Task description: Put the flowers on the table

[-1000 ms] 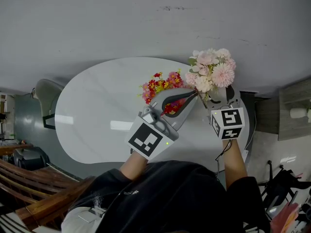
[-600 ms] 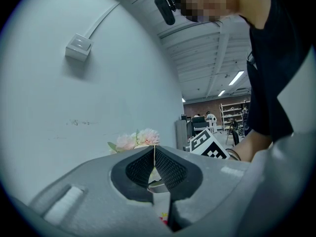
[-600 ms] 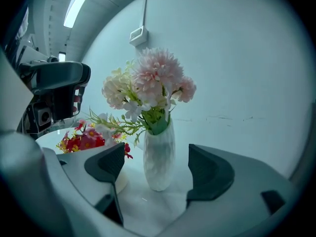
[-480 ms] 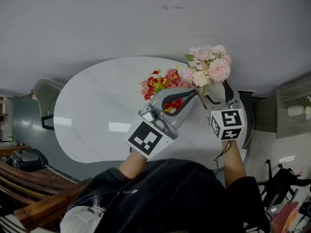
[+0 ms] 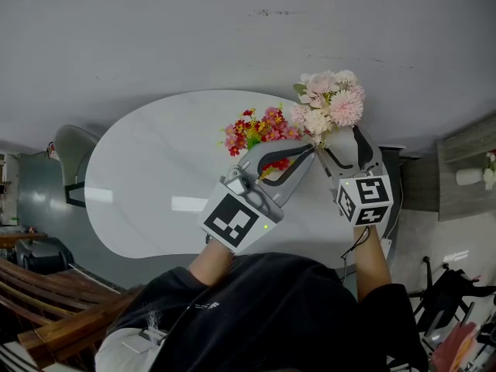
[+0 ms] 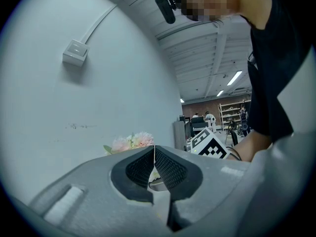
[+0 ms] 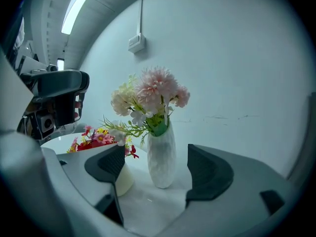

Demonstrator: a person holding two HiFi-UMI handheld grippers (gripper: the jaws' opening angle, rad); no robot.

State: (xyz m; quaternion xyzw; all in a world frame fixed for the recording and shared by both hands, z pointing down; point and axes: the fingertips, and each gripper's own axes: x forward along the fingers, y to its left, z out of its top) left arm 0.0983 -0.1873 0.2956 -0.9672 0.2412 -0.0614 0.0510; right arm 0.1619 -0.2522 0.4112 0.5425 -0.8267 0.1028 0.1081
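Right gripper view: pink flowers (image 7: 150,95) sit in a white faceted vase (image 7: 161,157). The vase stands upright on the white table (image 7: 148,204), long axis vertical, with the blooms pointing up and fanning slightly left of the neck. A green sprig trails out low on the left.

Right gripper (image 7: 157,168): jaws spread wide. The vase stands in the gap between them, with clear space on both sides and neither pad touching it.

Just left of the vase is a second bunch of red, pink and yellow flowers (image 7: 94,139) in a low cream pot (image 7: 123,180), partly hidden behind the right gripper's left jaw.

Head view: both bunches are near the far right edge of the oval table, against a grey wall (image 5: 232,37). The pink bunch is to the right of the red one.

Left gripper (image 6: 154,154): pad tips pressed together, with only a thin pale line between them and nothing clearly pinched. It hangs over the red bunch, close beside the right gripper.
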